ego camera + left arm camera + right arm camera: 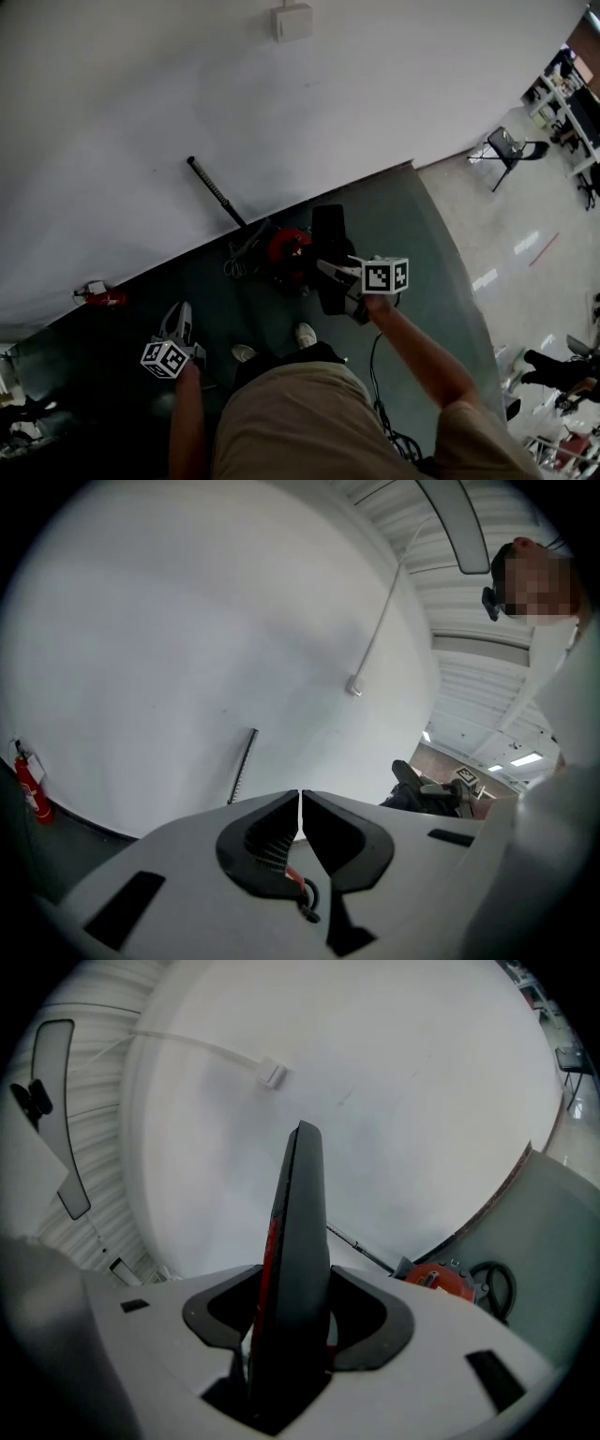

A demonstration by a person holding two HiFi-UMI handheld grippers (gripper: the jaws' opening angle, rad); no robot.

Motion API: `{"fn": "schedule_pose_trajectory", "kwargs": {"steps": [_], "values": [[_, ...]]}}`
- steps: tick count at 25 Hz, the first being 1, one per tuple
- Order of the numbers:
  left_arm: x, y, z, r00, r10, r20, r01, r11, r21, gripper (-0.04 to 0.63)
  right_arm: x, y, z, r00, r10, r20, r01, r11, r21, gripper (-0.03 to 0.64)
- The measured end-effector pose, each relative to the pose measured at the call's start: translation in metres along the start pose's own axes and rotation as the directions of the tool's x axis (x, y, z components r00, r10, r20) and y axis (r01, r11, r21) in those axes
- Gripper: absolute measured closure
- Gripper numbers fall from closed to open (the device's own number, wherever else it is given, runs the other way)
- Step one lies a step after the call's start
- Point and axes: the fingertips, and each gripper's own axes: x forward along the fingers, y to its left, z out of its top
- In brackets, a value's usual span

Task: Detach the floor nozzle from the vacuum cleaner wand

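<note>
Head view: right gripper [336, 275] is clamped on the black nozzle [328, 234], held above the floor [422, 244] just right of the red vacuum body [286, 247]. The wand [214, 190] leans on the wall [281, 112], apart from the nozzle, so the detach looks done. What's left, I'd judge, is parking the nozzle. Left gripper [178, 316] hangs low on the left, touching nothing. Bare floor right of the body is the roomiest spot; shoes [305, 335] and cable [380, 394] sit close below, and the wall edge runs close behind the body. Left gripper view: jaws fully together, nothing between them; wand against the wall ahead, fire extinguisher [33, 785] far left. Right gripper view: jaws stand wide, both pads on the nozzle's flat faces, nozzle edge-on and upright, red trim down one side. To do it well: grip firm, lower it flat onto bare floor clear of the hose loop [492, 1288] and body — release only once it rests, else it likely tips.
</note>
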Motion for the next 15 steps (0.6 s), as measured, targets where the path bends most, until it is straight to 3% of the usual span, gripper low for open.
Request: {"fn": "schedule_pose_trajectory", "kwargs": {"steps": [7, 15], "values": [[0.047, -0.036, -0.029, 0.991, -0.084, -0.104, 0.081, 0.996, -0.035, 0.584, 0.002, -0.013, -0.011, 0.999, -0.035, -0.035, 0.037, 0.998, 0.044, 0.391], [0.073, -0.078, -0.054, 0.956, -0.151, -0.251, 0.160, 0.987, 0.018, 0.584, 0.010, -0.029, -0.026, 0.996, -0.054, -0.076, 0.060, 0.995, 0.080, 0.390]]}}
